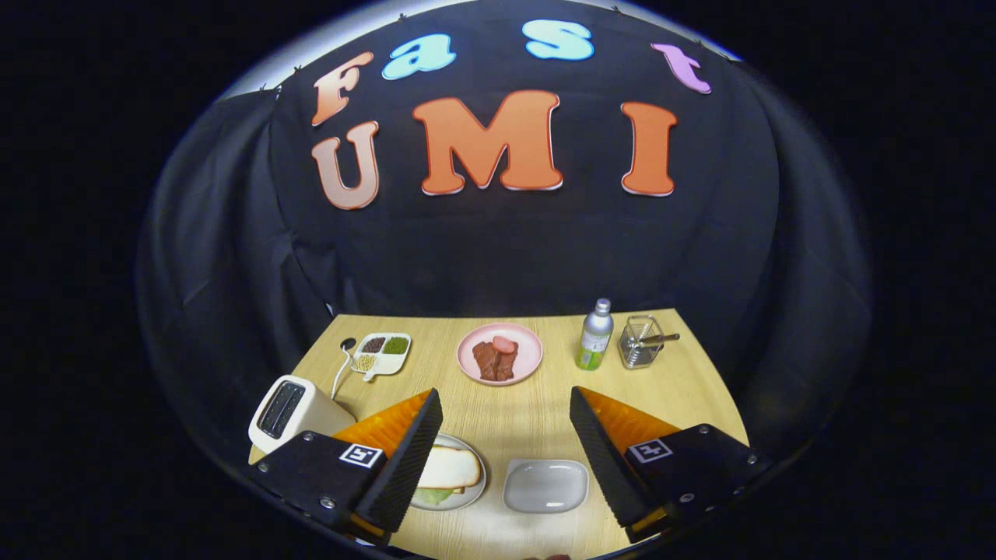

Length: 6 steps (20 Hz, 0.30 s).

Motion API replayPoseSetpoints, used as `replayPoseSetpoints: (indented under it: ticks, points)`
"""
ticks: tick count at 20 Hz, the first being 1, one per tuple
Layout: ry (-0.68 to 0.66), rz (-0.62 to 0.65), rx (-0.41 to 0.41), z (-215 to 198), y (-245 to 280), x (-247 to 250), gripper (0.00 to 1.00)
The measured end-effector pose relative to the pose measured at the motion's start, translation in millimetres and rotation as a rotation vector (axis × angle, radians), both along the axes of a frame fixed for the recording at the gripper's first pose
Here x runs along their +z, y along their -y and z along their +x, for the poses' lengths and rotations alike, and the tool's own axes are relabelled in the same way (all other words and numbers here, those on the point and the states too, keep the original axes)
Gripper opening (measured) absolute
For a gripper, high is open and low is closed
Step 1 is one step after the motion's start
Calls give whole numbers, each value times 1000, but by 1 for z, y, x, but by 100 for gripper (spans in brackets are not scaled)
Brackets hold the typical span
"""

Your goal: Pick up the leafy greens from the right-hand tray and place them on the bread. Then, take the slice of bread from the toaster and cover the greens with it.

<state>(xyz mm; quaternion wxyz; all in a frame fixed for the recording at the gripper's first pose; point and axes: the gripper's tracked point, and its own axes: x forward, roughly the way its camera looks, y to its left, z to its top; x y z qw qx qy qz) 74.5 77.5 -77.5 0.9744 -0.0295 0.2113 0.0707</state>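
Note:
My gripper (506, 412) stands open above the wooden table (685, 389) with nothing between its fingers. Below, beside the left finger (405, 459), a round plate (476, 486) holds a slice of bread (451, 469) lying on top of leafy greens (430, 495), whose green edge peeks out underneath. Between the fingers, nearer me, lies an empty grey tray (545, 485). A white toaster (289, 411) stands to the left of the left finger; I cannot tell whether a slice is in its slots.
Beyond the fingers sits a pink plate (529, 359) with meat slices. A white divided dish of grains (381, 354) is at the back left. A bottle (595, 335) and a wire holder (640, 342) stand at the back right.

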Motion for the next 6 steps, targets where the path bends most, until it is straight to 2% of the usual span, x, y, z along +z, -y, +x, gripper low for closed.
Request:
replayPoseSetpoints:
  ticks: [2,6]
  points:
    - [76,16,7,-11,6,19,99]
    - [200,41,-36,-21,25,36,98]
